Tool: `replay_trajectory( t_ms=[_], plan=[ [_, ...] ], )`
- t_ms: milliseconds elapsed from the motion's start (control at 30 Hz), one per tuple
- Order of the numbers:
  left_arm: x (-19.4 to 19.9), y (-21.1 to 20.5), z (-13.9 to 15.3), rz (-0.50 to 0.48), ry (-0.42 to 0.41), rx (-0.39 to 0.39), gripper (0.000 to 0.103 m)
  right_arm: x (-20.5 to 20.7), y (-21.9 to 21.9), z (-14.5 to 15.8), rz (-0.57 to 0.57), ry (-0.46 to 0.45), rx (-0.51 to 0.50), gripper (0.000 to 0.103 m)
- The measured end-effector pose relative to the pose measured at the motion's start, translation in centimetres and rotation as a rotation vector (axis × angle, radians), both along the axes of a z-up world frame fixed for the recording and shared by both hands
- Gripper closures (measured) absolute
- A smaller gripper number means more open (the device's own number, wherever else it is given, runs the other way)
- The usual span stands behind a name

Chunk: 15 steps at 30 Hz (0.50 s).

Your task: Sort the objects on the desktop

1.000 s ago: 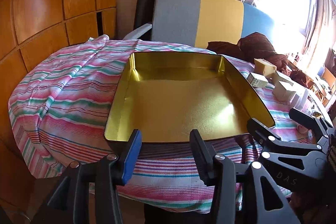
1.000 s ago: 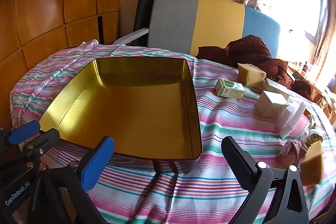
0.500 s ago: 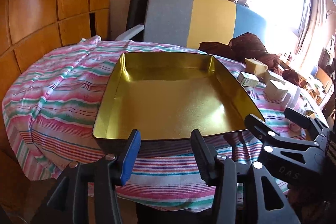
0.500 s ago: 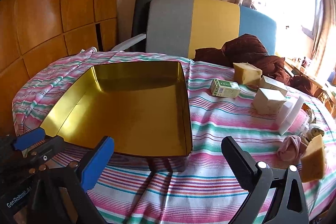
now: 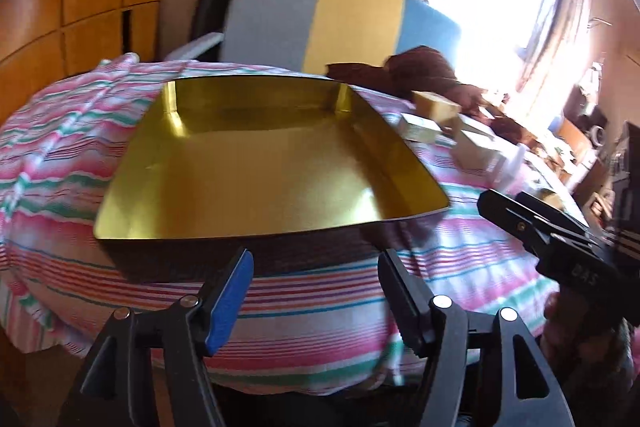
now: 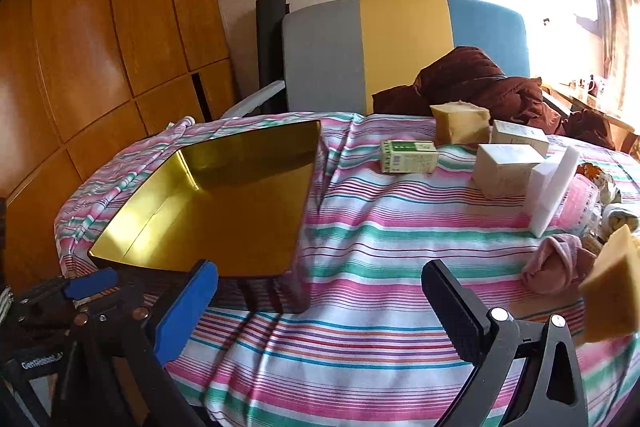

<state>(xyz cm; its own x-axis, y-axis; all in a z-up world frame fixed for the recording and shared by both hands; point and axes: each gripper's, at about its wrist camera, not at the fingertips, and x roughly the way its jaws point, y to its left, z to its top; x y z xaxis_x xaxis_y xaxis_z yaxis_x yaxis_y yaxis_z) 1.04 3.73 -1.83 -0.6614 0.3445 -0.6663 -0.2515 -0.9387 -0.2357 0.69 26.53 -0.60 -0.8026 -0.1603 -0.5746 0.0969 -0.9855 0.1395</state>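
Gold tray (image 5: 256, 163) sits empty on the striped counter (image 5: 320, 291) just ahead of the left gripper (image 5: 316, 287), fingers apart and gripping nothing. Right wrist view: right gripper (image 6: 320, 303) spread wide and empty, green carton (image 6: 408, 157) and sponge blocks (image 6: 460, 123) right of the tray.

A tray (image 6: 208, 219) sits on the striped cloth (image 6: 380, 235) at the table's left side, near the front edge. To its right, farther back, a small carton (image 6: 408, 157) lies on its side. Behind and right of that stands a sponge block (image 6: 460, 123), with two boxes (image 6: 506, 169) beside it. A chair (image 6: 400, 47) stands behind the table, a bundled garment (image 6: 480, 83) in front of its back.
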Motion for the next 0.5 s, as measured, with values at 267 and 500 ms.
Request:
replay_trajectory(
  t_ms=[267,500],
  plan=[
    [0.9,6.3,1.7,-0.263,0.03,0.05,0.028,3.6,13.1,1.0,-0.269,0.057,-0.149,0.0],
    [-0.4,12.7,3.2,-0.397,0.051,0.001,0.028,5.3,21.5,1.7,-0.52,0.078,-0.263,0.0]
  ],
)
